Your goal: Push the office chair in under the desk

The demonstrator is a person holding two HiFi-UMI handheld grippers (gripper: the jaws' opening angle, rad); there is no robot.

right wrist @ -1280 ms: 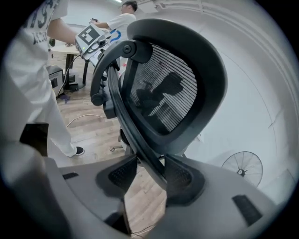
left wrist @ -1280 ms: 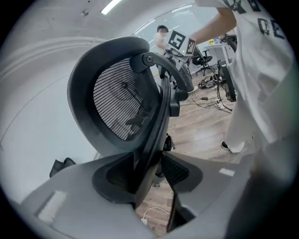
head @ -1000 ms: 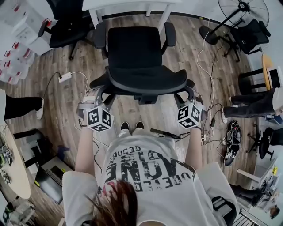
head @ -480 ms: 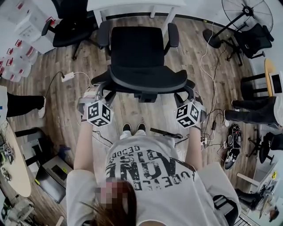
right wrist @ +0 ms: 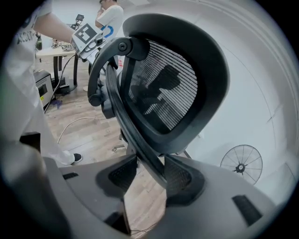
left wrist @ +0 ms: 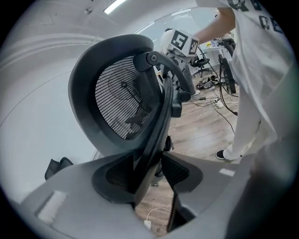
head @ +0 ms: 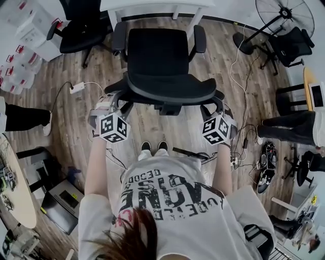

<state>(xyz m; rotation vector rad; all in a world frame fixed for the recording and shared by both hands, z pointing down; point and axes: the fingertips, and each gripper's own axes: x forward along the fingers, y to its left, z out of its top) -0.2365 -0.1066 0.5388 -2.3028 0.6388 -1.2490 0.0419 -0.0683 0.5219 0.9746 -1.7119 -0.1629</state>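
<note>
Chair position: office chair (head: 157, 56) on the wood floor, seat front toward the desk (head: 152, 4), backrest toward the person; close to the desk edge but, by the look of it, not yet tucked under.
Left gripper (left wrist: 156, 161): closed on the left side of the backrest frame (left wrist: 161, 112), bar between the pads.
Right gripper (right wrist: 148, 163): clamped likewise on the right side of the same frame.
Push: press both sides evenly and straight ahead so the chair rolls without swivelling; aim for the gap between the desk legs (head: 112, 23).
Watch: armrests (head: 199, 39) about as wide apart as the desk legs, probably the first to catch.
Left of path: second black chair (head: 76, 33) just beside the desk corner; power strip (head: 76, 88) and cord near the chair's left side.
Right of path: cable (head: 236, 61) trailing along the floor; standing fan (head: 279, 12) well apart.
Bystanders: legs (head: 23, 121) at the left edge, more at the right, both away from the route.
</note>
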